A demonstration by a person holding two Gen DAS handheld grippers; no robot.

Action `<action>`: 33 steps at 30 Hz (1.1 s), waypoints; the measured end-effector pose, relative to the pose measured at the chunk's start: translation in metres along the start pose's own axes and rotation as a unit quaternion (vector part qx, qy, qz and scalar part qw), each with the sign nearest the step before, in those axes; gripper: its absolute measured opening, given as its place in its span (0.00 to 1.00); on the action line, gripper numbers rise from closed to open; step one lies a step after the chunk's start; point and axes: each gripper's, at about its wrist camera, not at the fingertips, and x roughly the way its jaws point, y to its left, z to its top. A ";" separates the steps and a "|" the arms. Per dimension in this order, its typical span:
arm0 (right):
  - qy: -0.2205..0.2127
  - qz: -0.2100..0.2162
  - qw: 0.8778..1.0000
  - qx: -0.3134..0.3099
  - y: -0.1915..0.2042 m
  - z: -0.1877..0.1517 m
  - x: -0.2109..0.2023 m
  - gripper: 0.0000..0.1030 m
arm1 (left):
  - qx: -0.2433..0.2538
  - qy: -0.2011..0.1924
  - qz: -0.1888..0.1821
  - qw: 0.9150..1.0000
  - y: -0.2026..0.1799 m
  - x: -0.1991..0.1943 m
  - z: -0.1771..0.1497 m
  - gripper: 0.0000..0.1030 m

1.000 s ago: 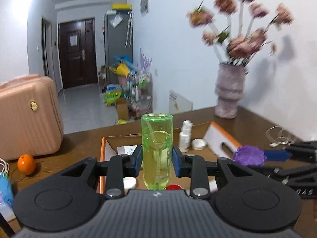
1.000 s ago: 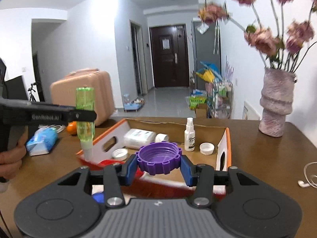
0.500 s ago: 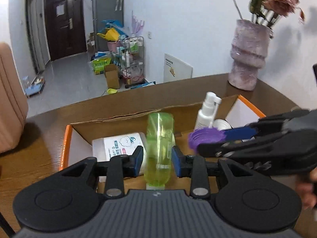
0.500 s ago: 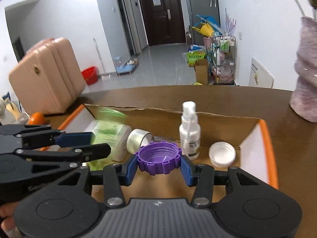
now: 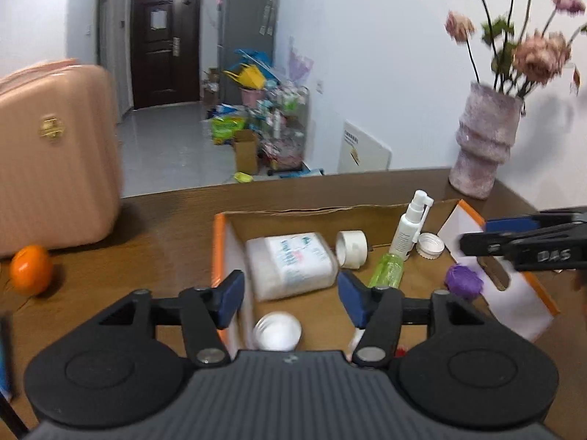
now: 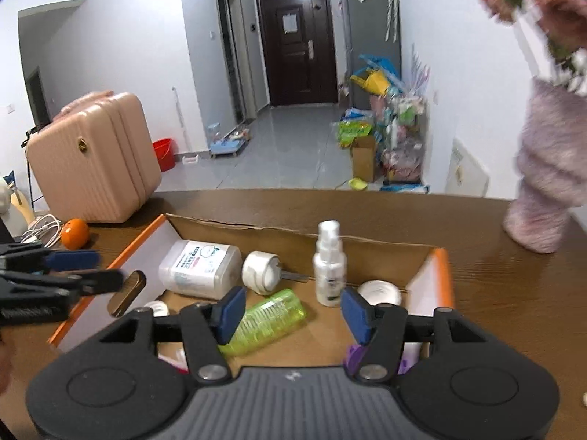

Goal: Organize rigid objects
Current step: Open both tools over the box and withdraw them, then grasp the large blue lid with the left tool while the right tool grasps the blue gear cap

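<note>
The translucent green plastic bottle (image 6: pixel 269 321) lies on its side on the floor of the orange-edged cardboard box (image 5: pixel 219 242), near the middle, with the white spray bottle (image 6: pixel 329 266) upright just behind it and the large white plastic jar (image 5: pixel 291 266) lying to its left. The ridged purple plastic cap (image 5: pixel 464 281) sits near the box's right wall. Both tongs have just been opening: the left gripper (image 5: pixel 290 295) stands spread with nothing between its pads, and so does the right gripper (image 6: pixel 291 311). The risks are small ones. The round bottle could roll and tip the narrow spray bottle. Either gripper, pulling back low, could catch the box's rim or loose flap (image 6: pixel 146 253) and drag the box.
</note>
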 end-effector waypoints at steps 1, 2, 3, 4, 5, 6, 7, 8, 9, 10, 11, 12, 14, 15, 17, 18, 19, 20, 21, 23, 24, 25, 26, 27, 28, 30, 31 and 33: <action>-0.006 -0.006 1.000 -0.001 -0.002 -0.003 -0.014 0.57 | -0.006 -0.007 0.001 1.000 0.002 -0.015 -0.006 0.66; -0.012 -0.010 1.000 -0.003 -0.003 -0.007 -0.028 0.59 | -0.009 -0.012 0.004 1.000 0.003 -0.028 -0.012 0.66; -0.018 -0.013 1.000 -0.005 -0.005 -0.012 -0.041 0.61 | -0.009 -0.018 0.009 1.000 0.002 -0.042 -0.019 0.68; -0.024 -0.017 1.000 -0.008 -0.006 -0.018 -0.056 0.62 | -0.008 -0.026 0.017 0.999 0.001 -0.056 -0.026 0.70; -0.030 -0.022 0.999 -0.011 -0.007 -0.025 -0.069 0.64 | -0.008 -0.036 0.027 0.999 -0.002 -0.072 -0.034 0.71; -0.038 -0.029 0.999 -0.017 -0.005 -0.033 -0.084 0.64 | -0.008 -0.048 0.034 0.998 -0.004 -0.087 -0.042 0.74; -0.044 -0.035 0.998 -0.022 -0.004 -0.043 -0.099 0.64 | -0.010 -0.057 0.036 0.998 -0.006 -0.100 -0.050 0.76; -0.051 -0.040 0.998 -0.025 -0.002 -0.051 -0.114 0.65 | -0.014 -0.064 0.038 0.997 -0.008 -0.116 -0.058 0.76; -0.060 -0.041 0.997 -0.028 0.001 -0.063 -0.129 0.67 | -0.020 -0.071 0.038 0.997 -0.009 -0.130 -0.066 0.78; -0.066 -0.040 0.997 -0.030 0.004 -0.073 -0.143 0.68 | -0.027 -0.078 0.039 0.996 -0.011 -0.144 -0.077 0.80; -0.072 -0.040 0.996 -0.030 0.008 -0.083 -0.157 0.70 | -0.031 -0.082 0.040 0.995 -0.013 -0.154 -0.084 0.80; -0.081 -0.039 0.995 -0.032 0.011 -0.095 -0.171 0.72 | -0.036 -0.087 0.043 0.995 -0.016 -0.166 -0.095 0.81; -0.100 -0.038 0.994 -0.033 0.021 -0.120 -0.195 0.73 | -0.037 -0.092 0.051 0.994 -0.021 -0.186 -0.115 0.82; -0.107 -0.039 0.993 -0.032 0.027 -0.133 -0.205 0.74 | -0.036 -0.094 0.054 0.993 -0.025 -0.195 -0.126 0.83; -0.116 -0.040 0.992 -0.031 0.038 -0.157 -0.223 0.74 | -0.040 -0.093 0.055 0.993 -0.033 -0.210 -0.145 0.83; -0.119 -0.040 0.992 -0.028 0.043 -0.171 -0.230 0.74 | -0.040 -0.092 0.053 0.994 -0.036 -0.218 -0.154 0.84; -0.124 -0.041 0.991 -0.025 0.048 -0.181 -0.235 0.74 | -0.040 -0.092 0.050 0.994 -0.040 -0.225 -0.163 0.86; -0.128 -0.042 0.991 -0.023 0.052 -0.193 -0.241 0.74 | -0.040 -0.094 0.050 0.994 -0.044 -0.233 -0.173 0.87; -0.134 -0.043 0.990 -0.020 0.057 -0.206 -0.248 0.75 | -0.038 -0.095 0.050 0.994 -0.047 -0.239 -0.182 0.89; -0.141 -0.044 0.989 -0.010 0.063 -0.226 -0.256 0.75 | -0.033 -0.091 0.050 0.994 -0.053 -0.250 -0.200 0.89; -0.142 -0.043 0.989 -0.006 0.066 -0.238 -0.261 0.75 | -0.031 -0.085 0.048 0.995 -0.056 -0.254 -0.206 0.89; -0.139 -0.044 0.989 -0.004 0.068 -0.247 -0.263 0.75 | -0.028 -0.079 0.045 0.995 -0.059 -0.258 -0.213 0.89; -0.131 -0.045 0.990 -0.002 0.070 -0.258 -0.265 0.75 | -0.026 -0.077 0.042 0.996 -0.061 -0.260 -0.218 0.89; -0.121 -0.047 0.992 -0.004 0.072 -0.265 -0.267 0.75 | -0.026 -0.076 0.041 0.996 -0.062 -0.263 -0.222 0.89; -0.116 -0.049 0.992 -0.007 0.074 -0.273 -0.269 0.75 | -0.028 -0.077 0.041 0.996 -0.063 -0.266 -0.226 0.89; -0.110 -0.053 0.992 -0.008 0.078 -0.285 -0.273 0.75 | -0.034 -0.080 0.038 0.996 -0.064 -0.271 -0.231 0.90; -0.109 -0.050 0.993 -0.007 0.079 -0.288 -0.275 0.75 | -0.036 -0.079 0.036 0.996 -0.064 -0.272 -0.234 0.90; -0.109 -0.047 0.993 -0.009 0.083 -0.295 -0.279 0.75 | -0.035 -0.077 0.036 0.996 -0.066 -0.274 -0.239 0.90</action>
